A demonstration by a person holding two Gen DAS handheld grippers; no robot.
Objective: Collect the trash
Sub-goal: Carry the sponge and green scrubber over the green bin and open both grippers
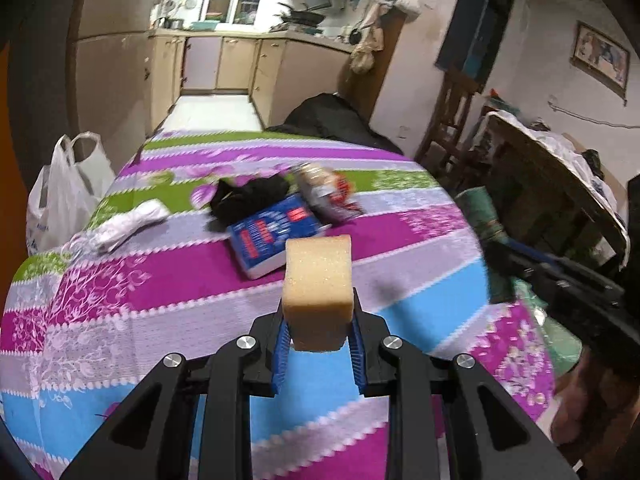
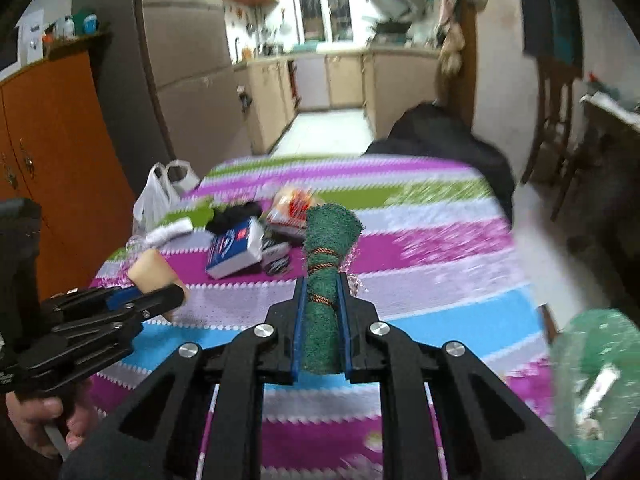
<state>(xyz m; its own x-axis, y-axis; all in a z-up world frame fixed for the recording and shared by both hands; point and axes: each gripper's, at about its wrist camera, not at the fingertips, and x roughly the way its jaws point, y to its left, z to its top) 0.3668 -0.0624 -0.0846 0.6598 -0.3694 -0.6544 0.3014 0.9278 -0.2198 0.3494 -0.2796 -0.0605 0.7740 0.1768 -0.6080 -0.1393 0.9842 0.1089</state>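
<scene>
Left tool [image 1: 318, 316] grips sponge [image 1: 318, 276], right tool [image 2: 322, 320] clamps green scrubber roll [image 2: 326, 280]; best keep both squeezed firmly toward green bag [image 2: 596, 384], lower right.

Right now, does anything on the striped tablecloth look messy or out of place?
Yes. A loose heap lies mid-table: a blue book-like box sits askew, a crumpled black cloth against its far edge and a crinkled silver snack wrapper beside it. A wadded white cloth lies apart, left.
</scene>
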